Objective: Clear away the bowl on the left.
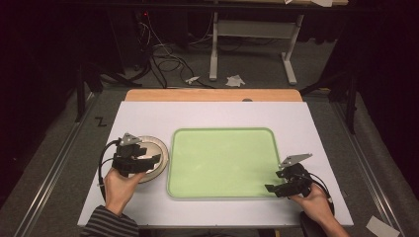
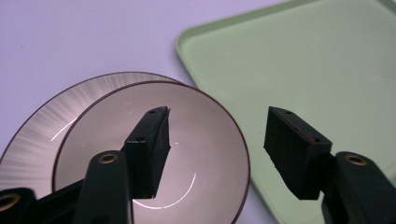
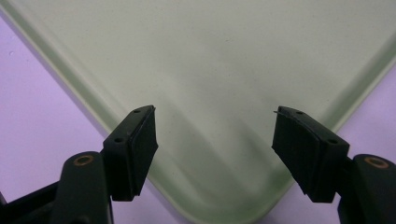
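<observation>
Near the left edge of the white table (image 1: 148,113), two stacked plates (image 1: 157,154) sit just beside the left rim of the green tray (image 1: 222,163), apart from it by a thin strip of table. Over them hangs the left gripper (image 1: 141,158), jaws spread wide; in the left gripper view one jaw stands above the top plate's (image 2: 196,140) bowl and the other outside its rim, toward the tray (image 2: 317,60), so the rim lies between them but nothing is pinched yet. The lower plate (image 2: 42,135) peeks out behind. At the tray's near right corner the right gripper (image 1: 279,181) hovers, jaws likewise wide and holding nothing, straddling that corner (image 3: 224,205).

Judging from this, the work has barely begun: no plate is on the tray, and the grasp on the top plate's rim is not yet closed. Left to do are the pinch, the lift, and the short carry over the tray's raised lip.

Room is generous. The tray's whole floor is bare, and the table's far edge and right edge lie well apart from both grippers.
</observation>
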The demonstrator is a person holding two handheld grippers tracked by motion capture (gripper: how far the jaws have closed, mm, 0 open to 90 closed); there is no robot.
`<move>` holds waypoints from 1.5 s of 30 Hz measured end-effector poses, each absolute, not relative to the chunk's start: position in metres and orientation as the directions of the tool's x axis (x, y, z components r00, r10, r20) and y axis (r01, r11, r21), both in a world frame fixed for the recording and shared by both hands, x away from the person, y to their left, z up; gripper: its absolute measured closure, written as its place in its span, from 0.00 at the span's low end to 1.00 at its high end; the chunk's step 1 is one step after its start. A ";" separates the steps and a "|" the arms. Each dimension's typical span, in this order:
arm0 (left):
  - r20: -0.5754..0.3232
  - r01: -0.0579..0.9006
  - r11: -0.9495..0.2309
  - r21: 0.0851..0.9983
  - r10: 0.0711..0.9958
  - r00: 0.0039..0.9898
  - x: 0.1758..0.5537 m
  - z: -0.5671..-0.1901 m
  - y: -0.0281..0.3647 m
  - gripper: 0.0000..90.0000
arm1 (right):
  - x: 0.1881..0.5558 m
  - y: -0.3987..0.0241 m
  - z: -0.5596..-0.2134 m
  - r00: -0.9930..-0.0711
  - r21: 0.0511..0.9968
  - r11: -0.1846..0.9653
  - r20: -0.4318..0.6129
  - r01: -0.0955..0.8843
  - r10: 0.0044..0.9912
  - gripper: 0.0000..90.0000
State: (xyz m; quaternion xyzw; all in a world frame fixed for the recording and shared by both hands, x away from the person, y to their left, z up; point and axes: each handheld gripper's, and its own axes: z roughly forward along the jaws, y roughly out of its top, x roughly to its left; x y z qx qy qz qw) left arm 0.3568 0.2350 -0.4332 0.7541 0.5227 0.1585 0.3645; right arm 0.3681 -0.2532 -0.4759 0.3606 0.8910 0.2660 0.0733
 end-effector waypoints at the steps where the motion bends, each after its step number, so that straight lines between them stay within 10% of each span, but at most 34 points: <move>1: -0.147 0.676 -0.180 0.715 0.906 0.397 0.357 -0.434 0.238 0.46 | 0.368 -0.254 -0.476 -0.730 0.528 0.599 0.061 0.602 0.681 0.36; 45: -0.236 0.798 0.032 0.602 0.962 0.139 0.373 -0.467 0.291 0.53 | 0.373 -0.250 -0.476 -0.748 0.523 0.616 0.063 0.589 0.661 0.36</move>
